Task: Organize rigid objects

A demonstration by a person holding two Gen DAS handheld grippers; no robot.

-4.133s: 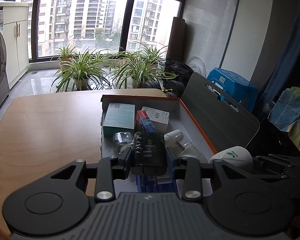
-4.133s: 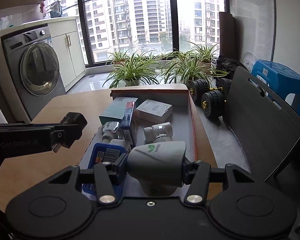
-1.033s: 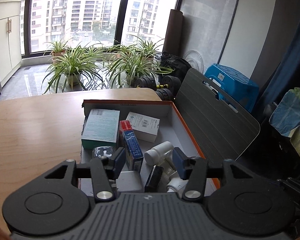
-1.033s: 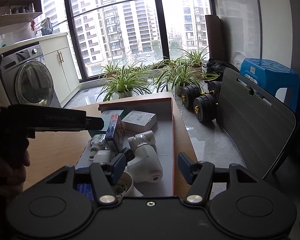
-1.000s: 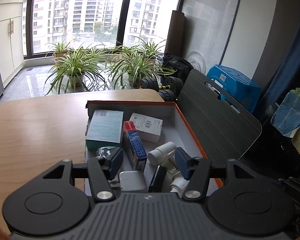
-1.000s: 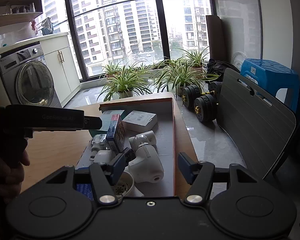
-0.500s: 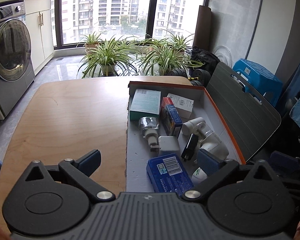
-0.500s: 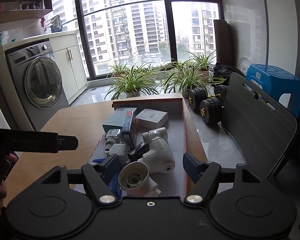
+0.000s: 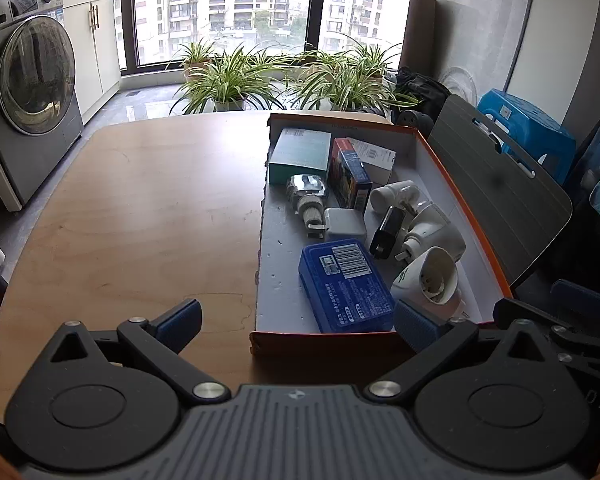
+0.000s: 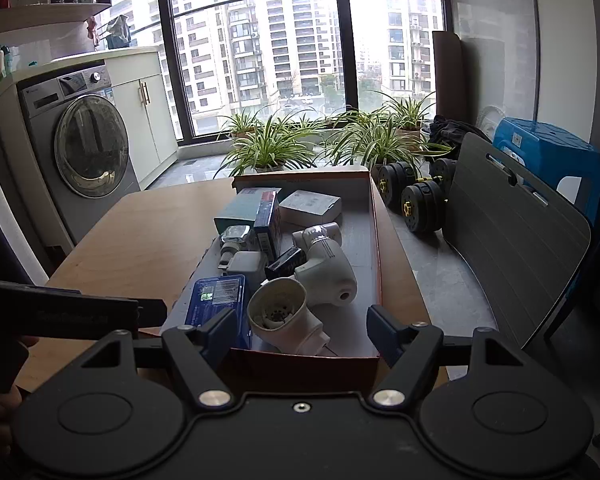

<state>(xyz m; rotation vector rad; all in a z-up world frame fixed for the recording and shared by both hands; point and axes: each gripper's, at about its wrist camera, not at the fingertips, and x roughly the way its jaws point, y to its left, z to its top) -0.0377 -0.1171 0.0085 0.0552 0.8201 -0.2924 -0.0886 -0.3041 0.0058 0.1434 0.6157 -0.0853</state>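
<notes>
An orange-rimmed box point(image 9: 452, 184) stands on the right of the wooden table point(image 9: 148, 208). Inside lie a blue case point(image 9: 344, 280), a white cone-shaped piece with a green logo point(image 9: 428, 276), a white plug-in device point(image 9: 432, 228), a black item point(image 9: 388, 228), a white adapter point(image 9: 344, 224), a chrome fitting point(image 9: 306, 192) and three cartons at the back. My left gripper point(image 9: 298, 320) hangs wide open over the box's near wall, holding nothing. My right gripper point(image 10: 302, 328) is open too, just short of the near wall point(image 10: 300, 364), with the white cone piece point(image 10: 278, 312) lying beyond it, untouched.
A washing machine point(image 9: 32, 80) stands at the left, with potted plants point(image 9: 228, 80) by the window. Right of the table are dumbbells point(image 10: 416, 200), a grey slatted board point(image 10: 512, 248) and a blue stool point(image 10: 540, 152). The table's left half is bare wood.
The black item and the white cone piece, held earlier, now lie in the box. Both grippers opened wider and drew back to the box's near end.
</notes>
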